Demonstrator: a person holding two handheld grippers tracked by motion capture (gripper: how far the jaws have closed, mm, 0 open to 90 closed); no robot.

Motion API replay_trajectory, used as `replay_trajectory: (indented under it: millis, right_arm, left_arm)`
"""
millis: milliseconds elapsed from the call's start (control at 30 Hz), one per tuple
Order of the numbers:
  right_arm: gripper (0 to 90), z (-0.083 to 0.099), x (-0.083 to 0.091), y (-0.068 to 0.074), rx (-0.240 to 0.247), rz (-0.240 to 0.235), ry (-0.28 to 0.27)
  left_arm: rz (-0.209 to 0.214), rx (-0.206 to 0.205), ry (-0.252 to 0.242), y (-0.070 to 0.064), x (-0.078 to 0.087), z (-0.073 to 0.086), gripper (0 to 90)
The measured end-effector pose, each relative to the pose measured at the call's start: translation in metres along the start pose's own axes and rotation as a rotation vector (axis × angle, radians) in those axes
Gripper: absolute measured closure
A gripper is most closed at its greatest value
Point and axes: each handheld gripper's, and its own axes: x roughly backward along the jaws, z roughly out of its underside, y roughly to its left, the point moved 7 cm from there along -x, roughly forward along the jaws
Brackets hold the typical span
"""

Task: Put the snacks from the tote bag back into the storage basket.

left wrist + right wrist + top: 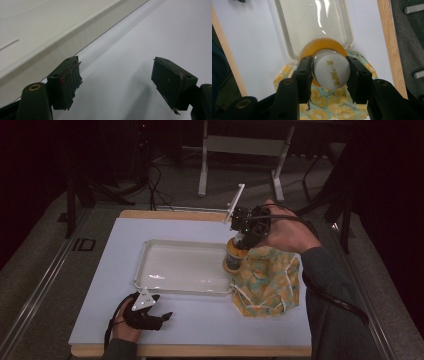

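The right gripper view shows the right gripper (329,72) pinching the white cap of an orange bottle (331,71). The bottle is at the tray's (150,265) right edge, above a patterned cloth (267,280) that lies beside the tray. The left gripper (162,317) rests on the tabletop (115,245) in front of the tray, its jaws spread and holding nothing.

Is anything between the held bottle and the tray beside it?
Nothing visible. The right gripper holds the bottle by its cap, over the tray's right rim and the patterned cloth; the tray floor looks bare.
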Motion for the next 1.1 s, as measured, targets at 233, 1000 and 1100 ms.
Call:
replay_trajectory:
  millis: [233,1000,1100]
  right_arm:
    - [58.9,-0.006,-0.004,0.005,0.018,-0.009,-0.008]
    - [58.9,-0.013,-0.02,0.014,0.039,-0.041,-0.017]
    - [58.9,-0.013,-0.023,0.015,0.043,-0.044,-0.012]
  left_arm:
    - [-0.004,-0.004,-0.002,-0.001,0.0,0.0,23.3]
    - [-0.003,-0.004,-0.001,-0.001,0.0,0.0,23.1]
    - [-0.005,-0.005,-0.003,0.0,0.0,0.0,23.0]
